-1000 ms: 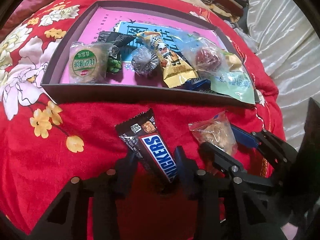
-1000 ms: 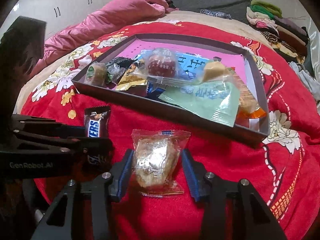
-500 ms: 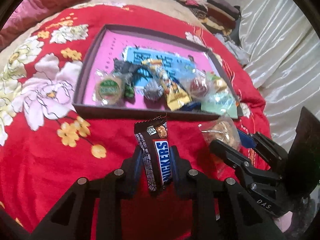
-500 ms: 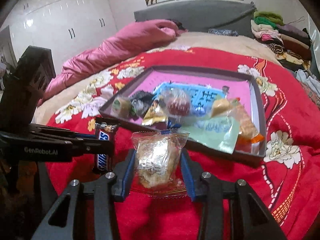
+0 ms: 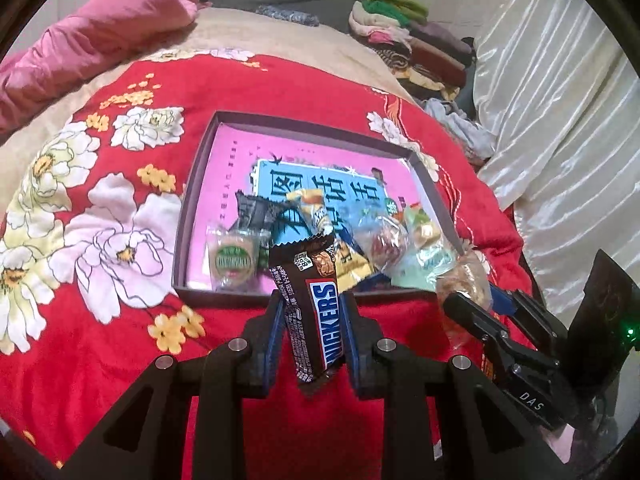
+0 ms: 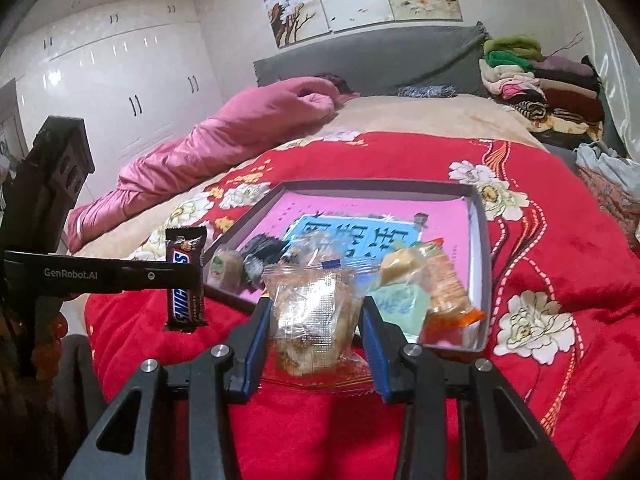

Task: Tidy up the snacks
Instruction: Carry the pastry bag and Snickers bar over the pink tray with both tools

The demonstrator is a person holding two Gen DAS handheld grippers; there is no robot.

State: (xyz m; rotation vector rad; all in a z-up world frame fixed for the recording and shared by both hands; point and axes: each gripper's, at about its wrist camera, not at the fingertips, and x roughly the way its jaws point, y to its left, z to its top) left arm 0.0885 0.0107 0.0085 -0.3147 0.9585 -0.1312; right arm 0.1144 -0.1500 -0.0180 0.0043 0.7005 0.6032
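My left gripper (image 5: pixel 311 320) is shut on a brown Snickers bar (image 5: pixel 310 300) and holds it upright above the red bedspread, just short of the tray's near wall. My right gripper (image 6: pixel 316 320) is shut on a clear-wrapped pastry (image 6: pixel 314 312), also lifted; the pastry shows in the left wrist view (image 5: pixel 464 280). The left gripper with the Snickers bar (image 6: pixel 185 280) shows at the left of the right wrist view. The dark shallow tray (image 5: pixel 200 184) with a pink liner holds several wrapped snacks along its near side (image 5: pixel 360 240).
The tray (image 6: pixel 482 240) sits on a red floral bedspread (image 5: pixel 100 340). A pink quilt (image 6: pixel 224 136) lies at the far left. Folded clothes (image 6: pixel 540 80) are stacked at the far right by a grey headboard. White curtains (image 5: pixel 560 140) hang at the right.
Both grippers closed on their snacks and lifted them off the bedspread. Both views rose and pulled back, so the tray looks smaller and farther.
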